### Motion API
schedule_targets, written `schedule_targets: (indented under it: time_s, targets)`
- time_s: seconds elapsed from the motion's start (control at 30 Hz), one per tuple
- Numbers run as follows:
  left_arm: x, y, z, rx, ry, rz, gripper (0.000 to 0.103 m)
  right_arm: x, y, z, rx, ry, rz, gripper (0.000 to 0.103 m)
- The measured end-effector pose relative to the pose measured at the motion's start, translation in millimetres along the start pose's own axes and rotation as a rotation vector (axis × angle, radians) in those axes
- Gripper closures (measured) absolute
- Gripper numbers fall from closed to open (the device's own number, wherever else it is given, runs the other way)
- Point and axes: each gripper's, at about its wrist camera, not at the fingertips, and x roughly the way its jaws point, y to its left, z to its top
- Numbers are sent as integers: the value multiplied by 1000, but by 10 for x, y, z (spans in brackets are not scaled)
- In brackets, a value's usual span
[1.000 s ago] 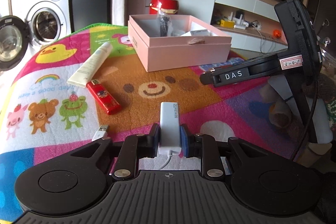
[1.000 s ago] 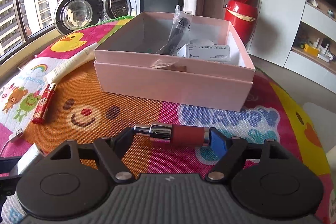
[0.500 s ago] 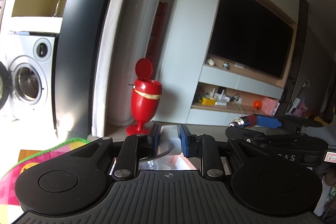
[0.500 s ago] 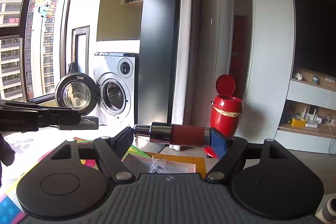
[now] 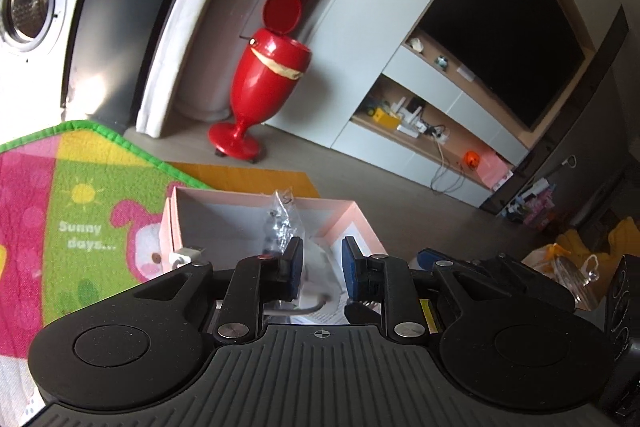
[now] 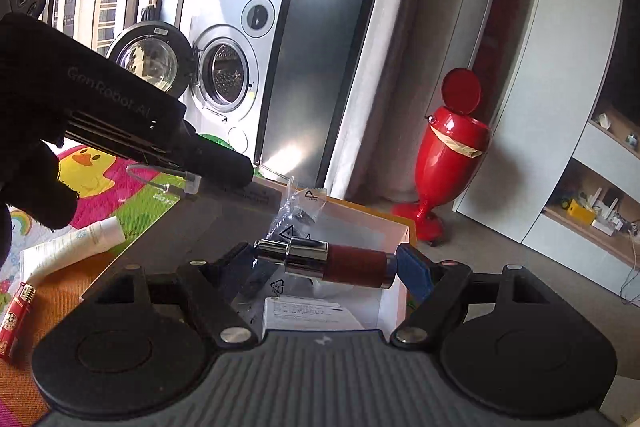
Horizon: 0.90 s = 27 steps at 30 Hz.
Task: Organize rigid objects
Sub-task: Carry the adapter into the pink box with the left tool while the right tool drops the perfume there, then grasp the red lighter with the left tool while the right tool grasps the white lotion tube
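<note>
- While both grippers hover over the pink box [image 5: 362,223], right gripper [image 6: 326,261] clamps the lipstick [image 6: 340,261].
- Left gripper [image 5: 322,267] jaws apart, adapter [image 5: 316,275] dropping free.
- Tube [image 6: 76,241], lighter [image 6: 16,311] left on mat.

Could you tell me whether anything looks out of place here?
Two items remain loose on the mat, outside the pink box: a white tube and a red lighter. Nothing looks spilled or damaged.
</note>
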Motion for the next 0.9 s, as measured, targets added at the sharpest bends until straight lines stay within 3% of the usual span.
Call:
schedule_targets:
  time_s: [0.2,0.3,0.4,0.53,0.6,0.7,0.8,0.9]
  targets:
    - [-264,108,-53,-18,-80,-38,79,-97,26,-165,-16,-3,-25,23]
    - [-557,200,-121,-15,-135,47,79,-240,58,-225,-23,-21,-12,24]
    - [-854,306,-298,20,-174,205,79,-403,151,-296,-22,-39,15,24]
    - [-1195,542,-642,-16,-160,382,79,-556,338,-387,9,-21,117,24]
    - [-1344,673,-821,-65,-155,432,79,-599,508,-451,-6,-3,171,24]
    - [-1579,817,-1072,-130,-159,445,79,-622,831,-521,-50,11,217,24]
    - [-1802,821,-1289,-135,-175,482,79,-610,1135,-555,-62,46,309,24]
    - [-1866,761,-1458,-114,-130,543,79,-573,1397,-506,-81,62,357,25]
